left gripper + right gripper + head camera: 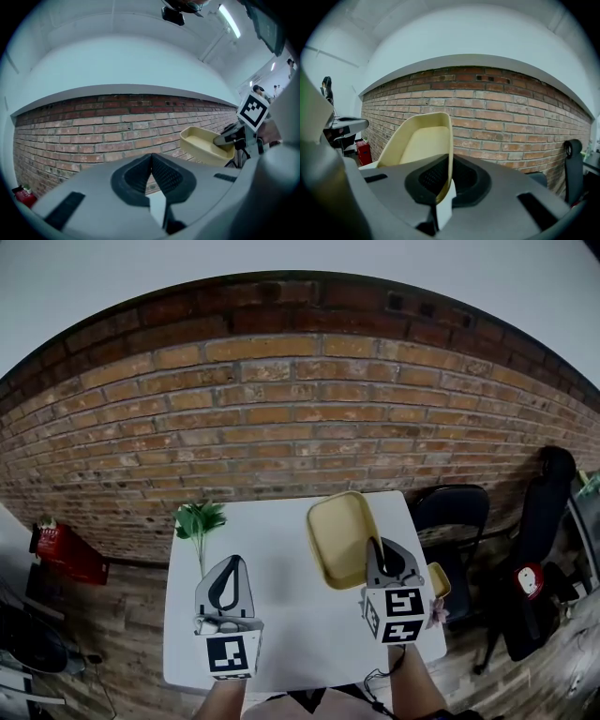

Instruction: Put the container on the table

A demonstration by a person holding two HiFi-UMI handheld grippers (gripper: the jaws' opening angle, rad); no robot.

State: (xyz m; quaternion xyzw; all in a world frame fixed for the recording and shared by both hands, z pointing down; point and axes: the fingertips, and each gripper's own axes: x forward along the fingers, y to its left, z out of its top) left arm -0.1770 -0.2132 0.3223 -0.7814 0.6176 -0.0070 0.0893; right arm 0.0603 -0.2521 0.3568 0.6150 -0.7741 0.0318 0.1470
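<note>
- Two hand-held grippers are raised over a white table point(281, 624) that stands before a brick wall point(281, 409)
- Right gripper point(377, 547): its jaws are clamped on the near rim of the container point(337, 532); the right gripper view shows the thin rim pinched between the pads point(433, 176)
- Container: pale yellow, shallow and tray-like, with rounded corners, a raised rim and a smooth bare interior; nothing lies inside it
- Position of the container: held tilted over the far right part of the table, its open side visible from above; in the left gripper view point(201, 143) it hangs clear in front of the wall
- Left gripper point(229, 566): jaws pressed together with nothing between them, as its own view shows point(151, 158); it hovers over the near left part of the table, well apart from the container
- Also on the table: a small green plant point(199, 519) at the far left corner
- Beside the table: a dark chair point(452, 512) on the right
</note>
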